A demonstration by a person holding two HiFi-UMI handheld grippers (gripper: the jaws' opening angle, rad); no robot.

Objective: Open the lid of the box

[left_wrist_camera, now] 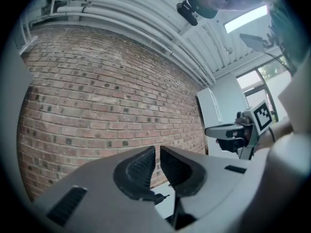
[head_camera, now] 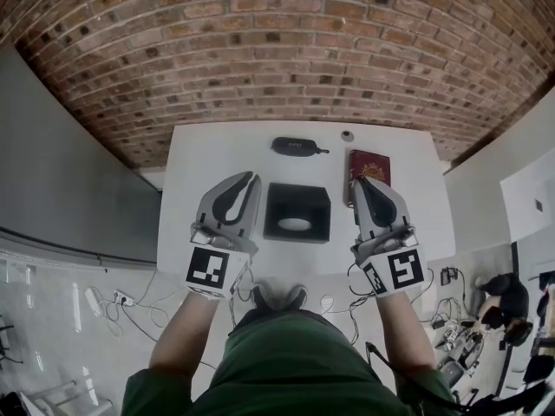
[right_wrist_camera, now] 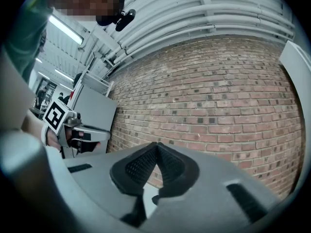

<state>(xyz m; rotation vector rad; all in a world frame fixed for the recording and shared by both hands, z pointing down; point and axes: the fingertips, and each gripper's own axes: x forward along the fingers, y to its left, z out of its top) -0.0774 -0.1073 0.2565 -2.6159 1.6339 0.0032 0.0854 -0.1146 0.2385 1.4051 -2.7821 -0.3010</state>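
A black square box (head_camera: 297, 212) sits in the middle of the white table (head_camera: 217, 154), with a pale oval showing on its top. My left gripper (head_camera: 250, 180) hovers just left of the box and my right gripper (head_camera: 363, 181) just right of it, both held level above the table. Both point toward the brick wall, and neither touches the box. In the left gripper view the left gripper (left_wrist_camera: 157, 153) has its jaws nearly together with nothing between them. The right gripper (right_wrist_camera: 156, 148) is shut and empty, its pads meeting at the tips.
A black oblong case (head_camera: 295, 146) and a small round object (head_camera: 347, 135) lie at the table's far edge. A dark red flat box or book (head_camera: 371, 167) lies at the back right, partly under my right gripper. Cables and gear litter the floor (head_camera: 451, 319).
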